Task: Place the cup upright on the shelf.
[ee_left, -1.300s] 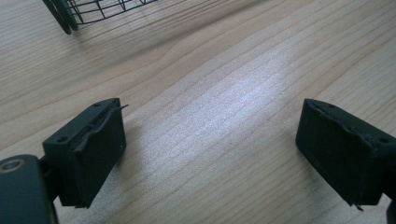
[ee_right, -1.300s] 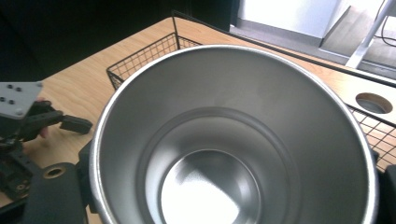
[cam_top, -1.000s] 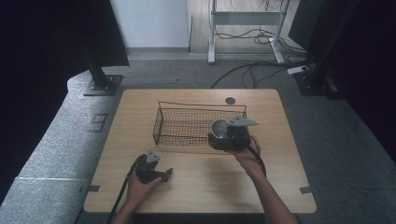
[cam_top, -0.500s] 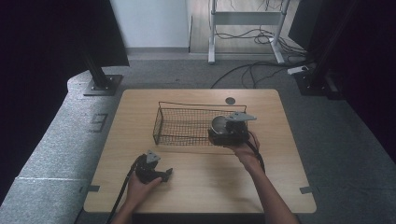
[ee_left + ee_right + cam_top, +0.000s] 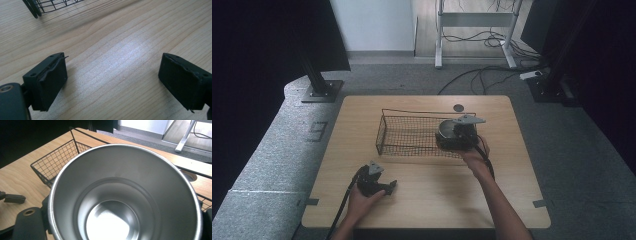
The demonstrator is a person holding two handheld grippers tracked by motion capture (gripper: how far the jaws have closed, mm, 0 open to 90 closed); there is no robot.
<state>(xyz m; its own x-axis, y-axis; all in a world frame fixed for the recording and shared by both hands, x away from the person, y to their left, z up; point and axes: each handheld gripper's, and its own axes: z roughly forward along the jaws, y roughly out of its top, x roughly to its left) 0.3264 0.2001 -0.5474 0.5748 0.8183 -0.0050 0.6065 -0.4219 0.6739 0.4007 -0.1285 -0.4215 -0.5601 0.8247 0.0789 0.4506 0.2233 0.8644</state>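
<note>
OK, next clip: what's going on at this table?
A person works at a wooden table with a hand-held gripper in each hand. The right hand-held gripper holds a metal cup at the right end of a black wire basket. The left hand-held gripper rests on the table's near side, jaws open with nothing between them.

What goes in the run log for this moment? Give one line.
right gripper: shut on round steel cup, over black wire basket | left gripper: open, on wooden table

The left gripper (image 5: 113, 82) is black, with two blocky jaws; small screw holes dot the tops; a grey three-cornered plate sits on it; the right gripper (image 5: 455, 134) matches; black cables trail back; the arms are bare.
</note>
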